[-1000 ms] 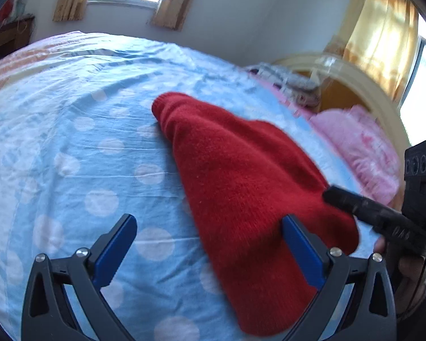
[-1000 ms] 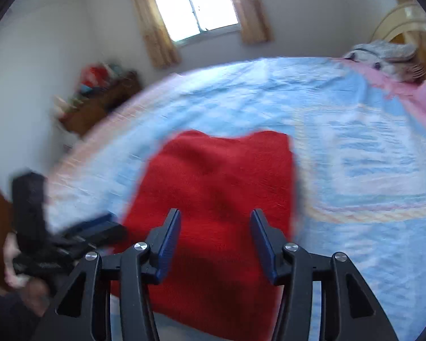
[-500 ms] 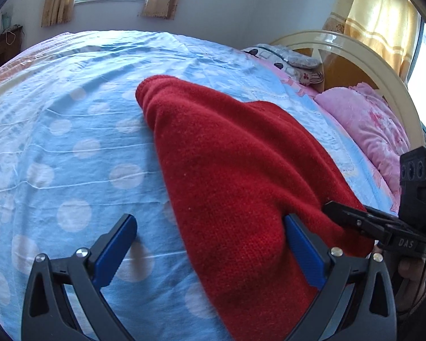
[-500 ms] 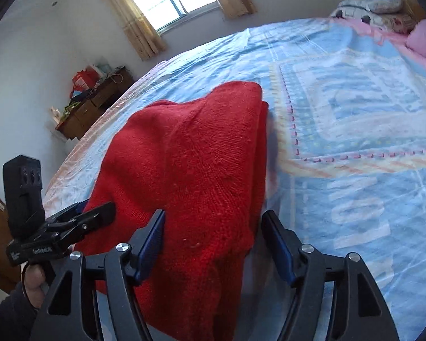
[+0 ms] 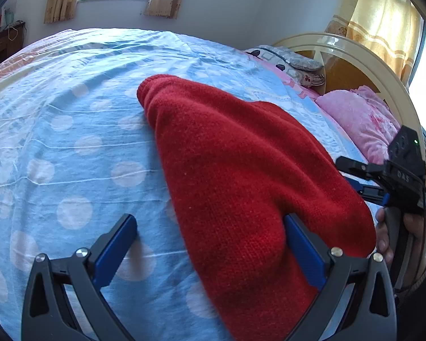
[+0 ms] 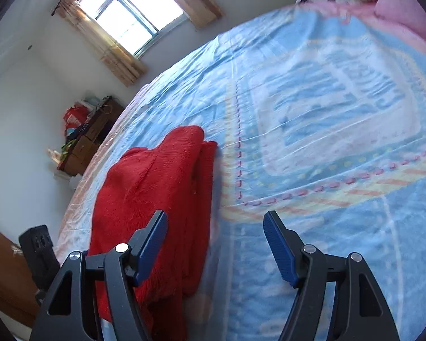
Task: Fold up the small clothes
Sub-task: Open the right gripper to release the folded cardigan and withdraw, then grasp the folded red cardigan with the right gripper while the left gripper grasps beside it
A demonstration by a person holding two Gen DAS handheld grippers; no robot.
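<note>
A red knit garment [image 5: 241, 170] lies folded in a long band on the blue dotted bed sheet [image 5: 71, 142]. My left gripper [image 5: 210, 236] stands wide open at its near end. The cloth's left edge lies between the jaws and bulges over the right pad [image 5: 304, 250]. In the right wrist view the garment [image 6: 156, 187] lies left of centre with its folded edges stacked. My right gripper [image 6: 215, 227] is open, its left finger [image 6: 153, 238] over the cloth's edge, and only sheet [image 6: 326, 113] lies between the pads. It also shows from the side, right gripper [image 5: 352, 176], beside the garment's right edge.
A pink pillow [image 5: 357, 122], a grey patterned pillow [image 5: 286, 59] and a cream headboard [image 5: 340, 48] lie at the bed's head. A cluttered wooden dresser [image 6: 91, 139] stands by the wall beyond the bed. A hand [image 5: 383, 236] holds the right tool. Bare sheet spreads on both sides of the garment.
The right gripper's jaws have widened, and it has rolled and slid right off the garment, which was between its jaws before. The left gripper has stayed open in place.
</note>
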